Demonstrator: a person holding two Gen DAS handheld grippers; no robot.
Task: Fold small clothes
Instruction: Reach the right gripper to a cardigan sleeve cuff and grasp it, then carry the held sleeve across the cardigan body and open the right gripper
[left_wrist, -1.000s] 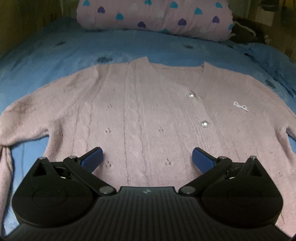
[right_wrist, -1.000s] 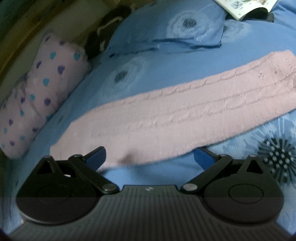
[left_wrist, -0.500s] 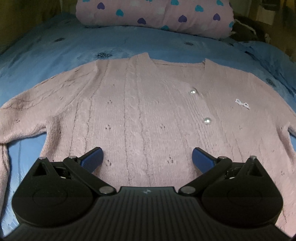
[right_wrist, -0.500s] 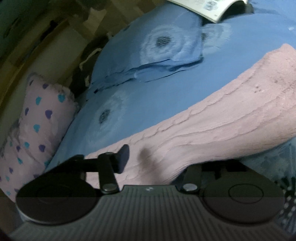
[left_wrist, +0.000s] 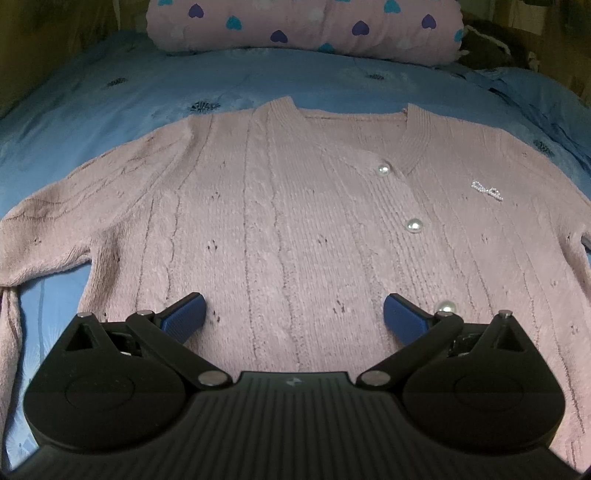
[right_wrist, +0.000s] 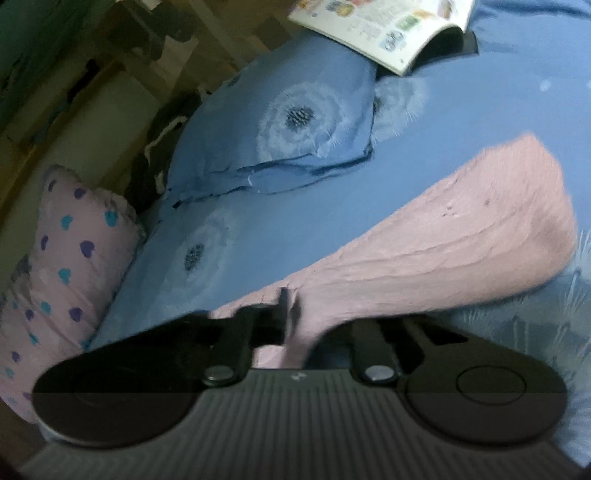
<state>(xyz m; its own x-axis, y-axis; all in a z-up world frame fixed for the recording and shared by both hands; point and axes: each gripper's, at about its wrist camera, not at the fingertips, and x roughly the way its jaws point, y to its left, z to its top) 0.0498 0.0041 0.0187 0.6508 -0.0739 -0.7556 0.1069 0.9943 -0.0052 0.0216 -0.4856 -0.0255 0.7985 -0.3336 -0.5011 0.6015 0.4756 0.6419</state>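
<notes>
The pink cardigan (left_wrist: 280, 221) is spread face up on the blue bedsheet (left_wrist: 110, 96), its neckline turned toward the heart-print pillow (left_wrist: 306, 26) at the far end. It is judged to be soft, limp and fairly light: a fuzzy knit that will drape and stretch when lifted and will not hold a crease by itself. A hold is best taken at a cuff, a shoulder seam or the hem, where the knit is doubled and less likely to be pulled out of shape; the pearl buttons (left_wrist: 414, 226) and the small beaded bow (left_wrist: 487, 191) are better avoided. Cable ribs and little eyelet holes are seen running down the front, and the V-neck is edged with ribbing.

The sleeve (right_wrist: 443, 258) is pinched between the closed fingers of the right gripper (right_wrist: 295, 325), and its far end is seen raised off the sheet, so a fold of the sleeve across the body is judged to be in hand. The left gripper (left_wrist: 294, 315) is held spread wide above the lower front, with nothing between its blue pads (left_wrist: 184, 317).

An open magazine (right_wrist: 384, 29) is seen lying farther off on the bed.
</notes>
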